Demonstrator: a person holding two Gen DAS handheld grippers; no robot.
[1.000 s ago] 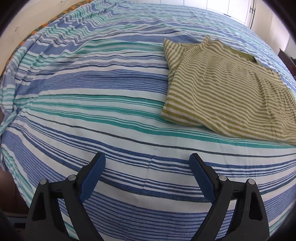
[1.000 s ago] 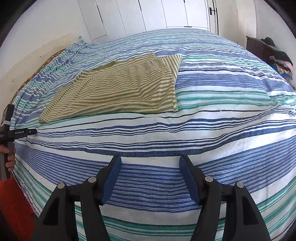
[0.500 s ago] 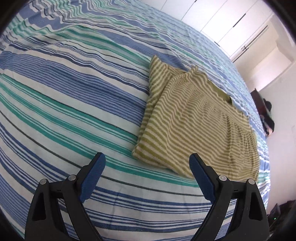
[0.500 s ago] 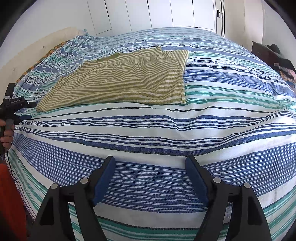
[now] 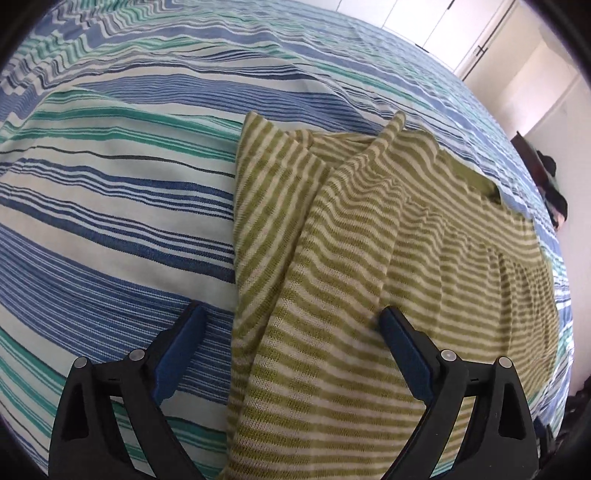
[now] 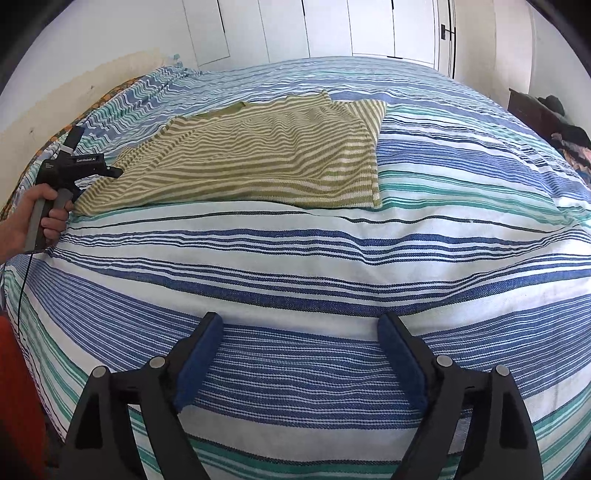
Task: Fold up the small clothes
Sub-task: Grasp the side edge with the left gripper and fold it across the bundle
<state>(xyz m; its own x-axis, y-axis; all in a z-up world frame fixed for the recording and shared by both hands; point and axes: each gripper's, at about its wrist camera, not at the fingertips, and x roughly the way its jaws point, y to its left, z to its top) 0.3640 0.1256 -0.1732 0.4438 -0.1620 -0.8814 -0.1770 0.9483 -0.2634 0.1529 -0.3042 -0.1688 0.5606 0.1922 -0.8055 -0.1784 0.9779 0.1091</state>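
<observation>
A green and cream striped shirt lies partly folded on the striped bedspread. My left gripper is open, its jaws straddling the shirt's near left corner, one finger over the bedspread and one over the shirt. In the right wrist view the shirt lies at the far middle of the bed, and the left gripper shows at the shirt's left corner, held by a hand. My right gripper is open and empty over the bedspread, well short of the shirt.
White wardrobe doors stand behind the bed. A dark dresser with piled clothes is at the right. The left bed edge borders a wall. An orange-red surface lies at the lower left.
My left gripper has moved forward and right to the shirt's near corner, which now sits between its open jaws. My right gripper has opened a bit wider and stayed roughly in place.
</observation>
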